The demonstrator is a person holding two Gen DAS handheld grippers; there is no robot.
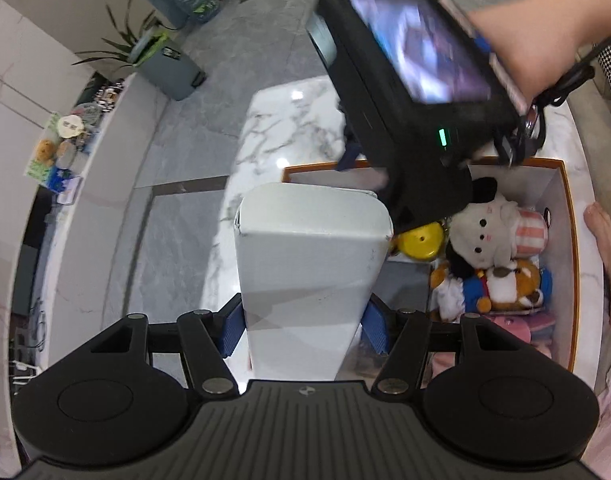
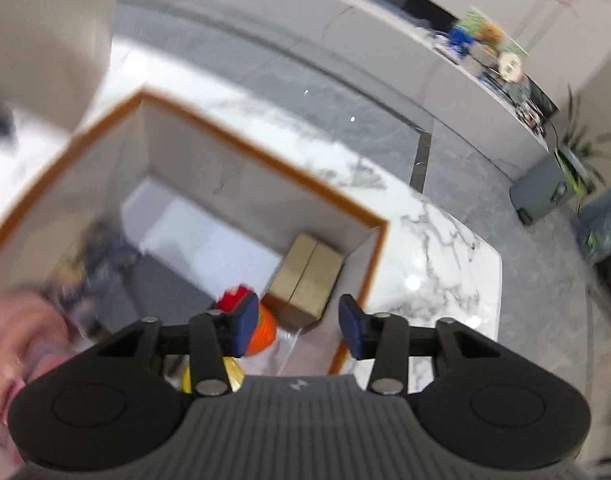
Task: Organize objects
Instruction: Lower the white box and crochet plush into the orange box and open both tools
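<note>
The left gripper [image 1: 303, 326] is clenched on a tall white box [image 1: 311, 256], its blue pads pressed to both sides, held above the marble table [image 1: 289, 120] at the left edge of the orange-rimmed storage box [image 1: 570, 216]. Inside lie plush toys [image 1: 493, 248] and a small cardboard box [image 2: 307, 276]. Farther right, the right gripper [image 2: 299, 330] hovers over that bin, released, nothing between its pads

Grey marble floor [image 1: 177, 208], white marble table [image 2: 445, 248], potted plant [image 1: 125, 44], grey bin [image 1: 173, 68].
</note>
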